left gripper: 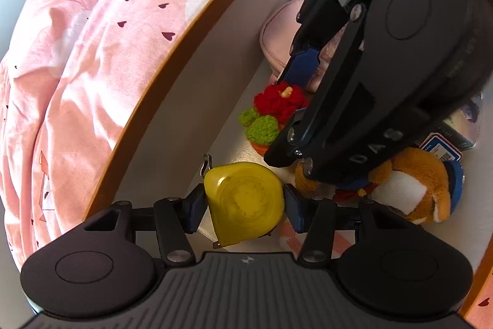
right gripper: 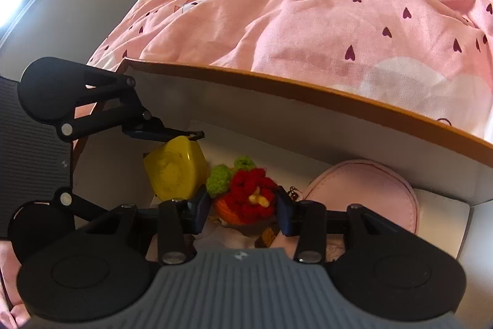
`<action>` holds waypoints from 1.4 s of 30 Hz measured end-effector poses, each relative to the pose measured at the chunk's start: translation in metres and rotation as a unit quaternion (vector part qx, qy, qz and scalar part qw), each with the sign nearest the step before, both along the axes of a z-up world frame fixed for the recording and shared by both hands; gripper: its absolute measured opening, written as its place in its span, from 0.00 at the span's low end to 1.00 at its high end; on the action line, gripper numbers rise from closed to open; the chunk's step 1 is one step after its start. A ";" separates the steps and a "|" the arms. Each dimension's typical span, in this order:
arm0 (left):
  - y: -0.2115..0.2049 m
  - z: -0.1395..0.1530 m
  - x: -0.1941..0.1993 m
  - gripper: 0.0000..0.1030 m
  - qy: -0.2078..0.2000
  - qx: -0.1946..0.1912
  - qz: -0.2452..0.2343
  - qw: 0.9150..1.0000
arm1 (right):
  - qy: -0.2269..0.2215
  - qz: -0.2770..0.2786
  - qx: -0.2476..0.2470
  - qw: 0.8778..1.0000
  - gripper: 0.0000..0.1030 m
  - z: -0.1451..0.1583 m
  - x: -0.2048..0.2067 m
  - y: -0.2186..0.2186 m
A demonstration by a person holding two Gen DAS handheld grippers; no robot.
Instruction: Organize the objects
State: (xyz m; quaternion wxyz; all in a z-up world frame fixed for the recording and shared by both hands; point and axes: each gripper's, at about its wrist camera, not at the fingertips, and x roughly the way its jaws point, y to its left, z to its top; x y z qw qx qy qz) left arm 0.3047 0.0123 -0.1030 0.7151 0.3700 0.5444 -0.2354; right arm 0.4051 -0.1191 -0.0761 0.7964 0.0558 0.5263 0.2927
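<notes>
Both our grippers are down inside the box (right gripper: 308, 100), a white-walled carton w/ orange rim sitting on the pink heart-print bedding (right gripper: 339, 20); left gripper (left gripper: 245, 202) has its pads spread around the yellow tape measure (left gripper: 245, 204), left pad touching the case, right pad just beside it w/ a sliver of gap showing, so we read it as bracketing, not clamped tight; can't tell for sure if load is on the pads; tape measure lies flat-face up to the left cam, hook end pointing away toward the box wall; it sits in the box corner, near the wall; right gripper (right gripper: 243, 208) is spread around the crochet flower (right gripper: 246, 196) (red petals, green tufts, orange base), pads flanking it on both sides; contact unclear, looks open to us; flower lies directly between the right fingers, so right side is nearer it, left side nearer the tape; the two items sit just beside each other, tape to the flower's left in right cam; pink pouch (right gripper: 369, 190) lies farther right along the same wall; plush toy (left gripper: 413, 184) (brown/white) sits behind the right gripper in left cam, w/ a printed card (left gripper: 443, 150) near it; our guess: placing/arranging stage, both items already in the box; risk is the two grippers crowding, linkages nearly crossing.
</notes>
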 end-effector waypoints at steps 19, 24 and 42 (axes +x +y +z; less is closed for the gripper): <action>0.011 -0.009 -0.008 0.67 0.005 0.027 0.004 1.000 | -0.071 -0.012 -0.041 0.997 0.58 0.031 -0.025 -0.012; 0.018 0.002 -0.019 0.65 -0.005 0.012 0.016 1.000 | -0.075 -0.023 -0.044 0.996 0.58 0.036 -0.028 -0.017; 0.046 0.118 -0.107 0.63 -0.152 -0.128 0.221 0.955 | -0.150 -0.065 -0.068 0.984 0.59 0.098 -0.089 -0.034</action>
